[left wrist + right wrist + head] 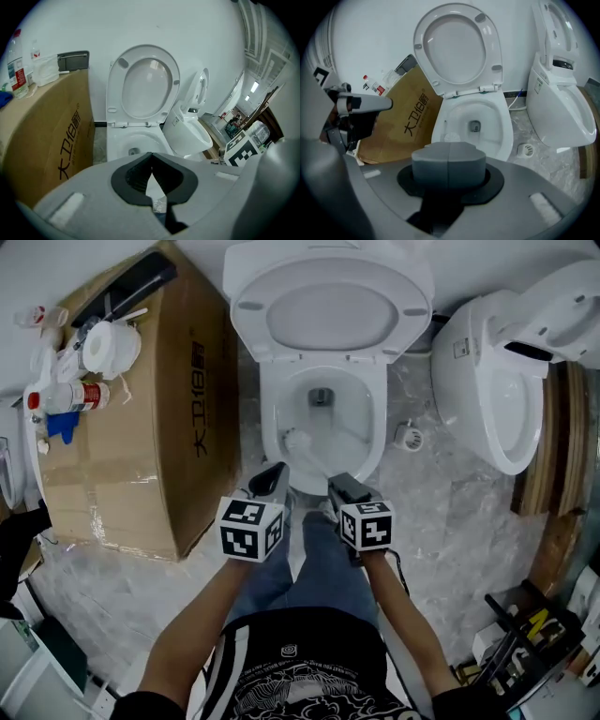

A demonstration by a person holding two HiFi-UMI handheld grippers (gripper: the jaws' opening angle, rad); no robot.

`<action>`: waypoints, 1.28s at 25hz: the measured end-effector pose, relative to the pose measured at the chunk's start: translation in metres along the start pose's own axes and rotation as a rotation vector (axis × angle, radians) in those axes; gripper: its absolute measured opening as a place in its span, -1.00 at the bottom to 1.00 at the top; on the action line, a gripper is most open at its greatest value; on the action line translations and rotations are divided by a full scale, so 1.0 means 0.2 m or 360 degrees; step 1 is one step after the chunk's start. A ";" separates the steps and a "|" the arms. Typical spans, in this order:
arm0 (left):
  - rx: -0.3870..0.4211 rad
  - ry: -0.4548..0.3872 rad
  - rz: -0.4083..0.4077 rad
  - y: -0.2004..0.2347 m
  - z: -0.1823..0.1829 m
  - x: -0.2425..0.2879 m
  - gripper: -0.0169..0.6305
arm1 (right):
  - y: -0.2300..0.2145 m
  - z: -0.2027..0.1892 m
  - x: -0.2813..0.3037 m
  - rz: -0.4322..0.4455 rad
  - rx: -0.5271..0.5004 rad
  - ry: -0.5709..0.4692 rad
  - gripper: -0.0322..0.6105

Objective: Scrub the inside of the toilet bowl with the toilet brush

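Head view
Toilet (377, 404): at the top middle of the frame, with its lid up.
Brush (297, 439): its white head sits inside the bowl, on the left side. The handle runs down to your right tongs.
Left tongs (277, 471): you hold them just below the bowl's front edge. They touch nothing.
Right tongs (341, 487): just beside the left ones, at the front edge of the bowl.
Box (159, 418): a brown box left of the toilet, with a bottle (70, 397) and a white roll (111, 348) on top.
Second toilet (478, 381): at the upper right, on the gray floor (469, 512).

Left gripper view
Left tongs (151, 155): the tips are pressed together and nothing is between them.
Toilet (117, 140): just past the tips, in the middle of the frame, with the lid (143, 84) standing up.
Box (51, 136): at the left edge.

Right gripper view
Right tongs (448, 151): the two halves are squeezed tight and you grip the brush.
Brush (451, 137): its head shows just past the tips, low on the left of the bowl.
Toilet (507, 136): in the middle of the frame, with the lid (457, 47) tipped back.
Second toilet (562, 108): on the right.
Left tongs (363, 103): at the left edge of the frame.
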State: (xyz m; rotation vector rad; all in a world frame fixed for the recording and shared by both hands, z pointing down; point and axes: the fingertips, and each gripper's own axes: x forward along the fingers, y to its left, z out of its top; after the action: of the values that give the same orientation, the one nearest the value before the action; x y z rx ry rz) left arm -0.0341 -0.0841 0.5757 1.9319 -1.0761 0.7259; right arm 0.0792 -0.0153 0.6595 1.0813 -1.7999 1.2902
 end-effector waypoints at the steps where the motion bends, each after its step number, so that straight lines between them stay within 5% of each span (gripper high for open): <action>1: 0.0006 -0.0002 0.0003 -0.02 -0.01 0.01 -0.97 | -0.02 -0.03 -0.01 0.0001 -0.0026 0.0019 -0.44; 14: 0.0073 -0.0047 -0.0013 -0.25 0.02 0.06 -0.97 | -0.26 -0.18 -0.22 -0.0122 -0.0216 0.0165 -0.44; 32: 0.0118 -0.0013 -0.0064 -0.19 0.14 0.12 -0.97 | -0.57 0.27 -0.23 -0.0402 -0.0213 -0.0049 -0.44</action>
State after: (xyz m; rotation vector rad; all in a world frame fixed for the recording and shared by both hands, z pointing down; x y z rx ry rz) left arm 0.0141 -0.1056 0.5666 2.0151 -1.0255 0.7458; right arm 0.1996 -0.0750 0.6504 1.2139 -1.6832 0.9947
